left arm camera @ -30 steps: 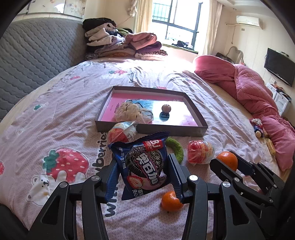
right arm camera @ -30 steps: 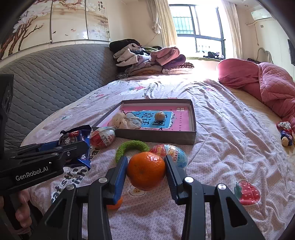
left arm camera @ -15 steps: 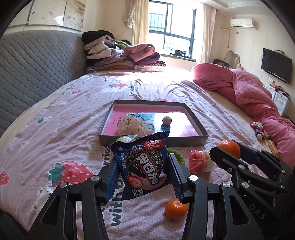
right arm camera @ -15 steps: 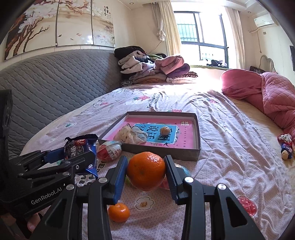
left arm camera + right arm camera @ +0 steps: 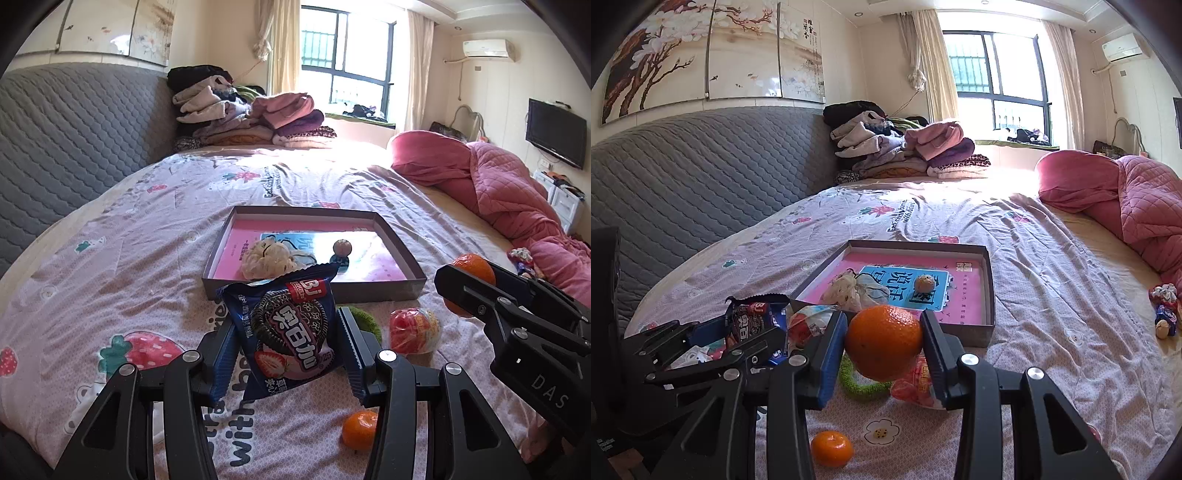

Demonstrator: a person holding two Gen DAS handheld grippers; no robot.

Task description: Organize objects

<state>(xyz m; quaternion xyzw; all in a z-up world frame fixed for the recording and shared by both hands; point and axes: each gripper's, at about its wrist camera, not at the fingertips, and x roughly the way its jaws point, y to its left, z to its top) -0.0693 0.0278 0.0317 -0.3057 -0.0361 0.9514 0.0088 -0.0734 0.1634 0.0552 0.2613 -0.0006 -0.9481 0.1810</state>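
A: While both loads hang clear of the bed [image 5: 110, 258], where does each go?

B: Into the box [image 5: 402, 286] just ahead, I reckon. The left tongs [image 5: 286, 345] are clamped on the biscuit packet [image 5: 291, 332], and the right tongs [image 5: 884, 345] are closed on the big orange [image 5: 884, 341], pads on both its sides.

A: How to do it well?

B: Carry each over the near wall before lowering, and set it on bare pink floor. The orange will roll, so let go low.

A: What is already in the box?

B: A cloth pouch [image 5: 266, 258] at the near left and a small ball [image 5: 341, 247] in the middle; keep off those.

A: And in the way?

B: On the bed in front of the box lie a green ring [image 5: 862, 384], a red wrapped sweet [image 5: 415, 330] and a small orange [image 5: 831, 448]. The two tongs sit close together, so go one at a time
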